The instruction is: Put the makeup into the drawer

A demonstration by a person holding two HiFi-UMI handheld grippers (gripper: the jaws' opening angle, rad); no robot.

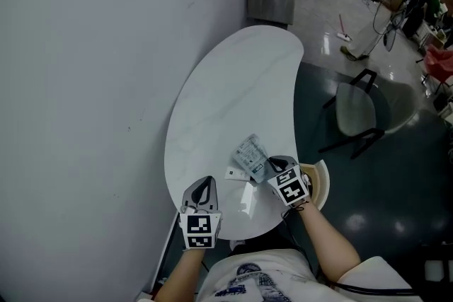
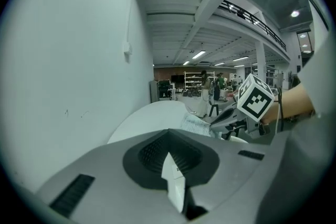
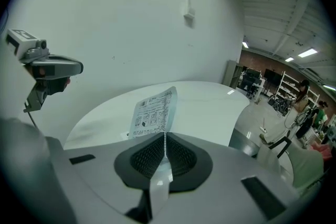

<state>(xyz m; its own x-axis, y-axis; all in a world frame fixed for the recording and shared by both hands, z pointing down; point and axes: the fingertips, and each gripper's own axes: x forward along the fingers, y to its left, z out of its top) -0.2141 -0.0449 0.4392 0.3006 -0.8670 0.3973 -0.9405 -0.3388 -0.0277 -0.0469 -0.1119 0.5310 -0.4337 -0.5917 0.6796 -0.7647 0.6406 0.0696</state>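
My right gripper (image 1: 272, 165) is shut on the lower edge of a clear makeup packet (image 1: 250, 154) with a printed label and holds it above the near end of the white table (image 1: 233, 88). In the right gripper view the packet (image 3: 154, 113) stands upright from the closed jaws (image 3: 164, 136). My left gripper (image 1: 204, 184) hangs over the table's near left edge, its jaws (image 2: 169, 140) closed on a small white slip (image 2: 174, 180). A tan curved drawer (image 1: 320, 184) sticks out from under the table just right of my right gripper.
A small white card (image 1: 237, 173) lies on the table between the two grippers. The grey wall (image 1: 85, 81) runs close along the table's left side. A chair (image 1: 357, 109) stands on the dark floor to the right. Shelves and clutter lie far back.
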